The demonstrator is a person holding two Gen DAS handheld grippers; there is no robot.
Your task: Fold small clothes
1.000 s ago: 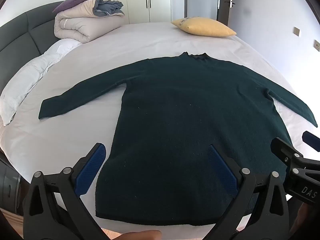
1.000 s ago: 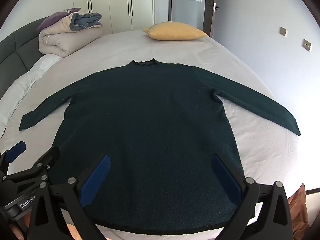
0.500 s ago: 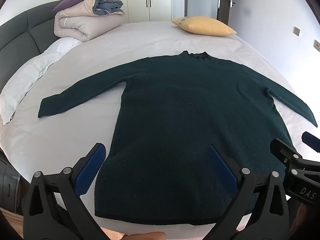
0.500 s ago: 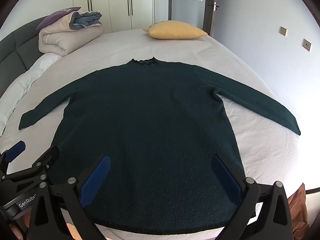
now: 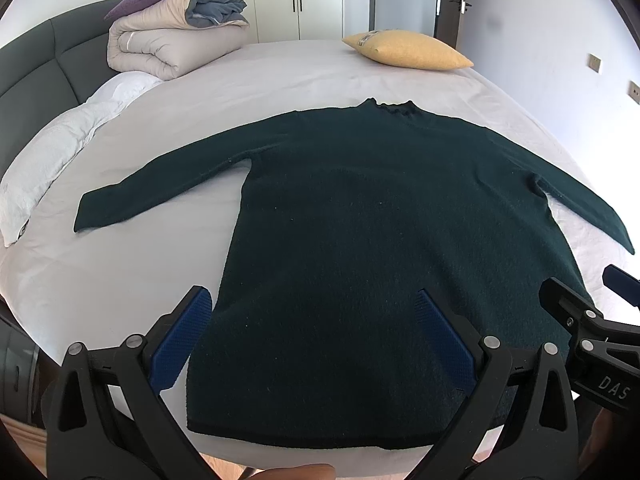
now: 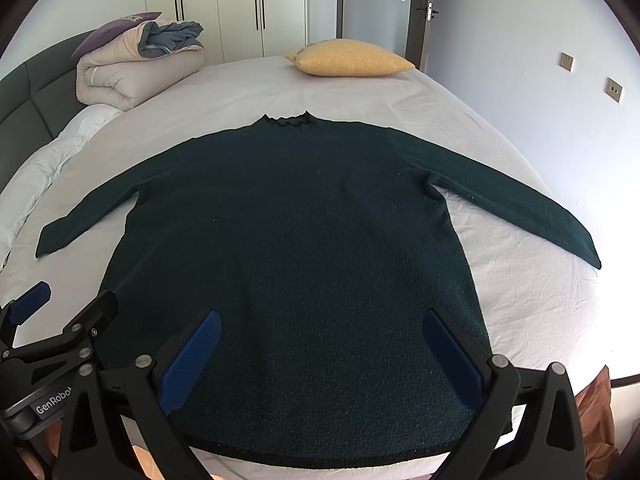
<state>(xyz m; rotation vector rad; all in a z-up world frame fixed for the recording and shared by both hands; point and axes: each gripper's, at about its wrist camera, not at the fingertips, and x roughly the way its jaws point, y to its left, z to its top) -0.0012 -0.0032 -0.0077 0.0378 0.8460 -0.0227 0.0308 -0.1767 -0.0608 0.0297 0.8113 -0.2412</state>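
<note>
A dark green long-sleeved sweater (image 5: 380, 208) (image 6: 296, 232) lies flat on the white bed sheet (image 5: 120, 280), collar at the far side, both sleeves spread outward, hem at the near bed edge. My left gripper (image 5: 314, 300) hovers open above the hem's left part, blue pads wide apart, nothing held. Over the hem's right part my right gripper (image 6: 322, 320) stands open too. Each gripper shows at the edge of the other's view: the right gripper (image 5: 592, 320) and the left gripper (image 6: 60, 320).
A yellow pillow (image 5: 404, 50) (image 6: 352, 58) lies at the far side of the bed. A folded duvet stack (image 5: 172, 36) (image 6: 136, 64) sits far left by the dark headboard (image 5: 36, 68). White pillows (image 5: 48, 152) line the left edge. Wardrobe doors and a wall stand behind.
Both grippers have drawn back or risen very slightly; the sweater sits a touch higher in each view. Nothing was grasped.
</note>
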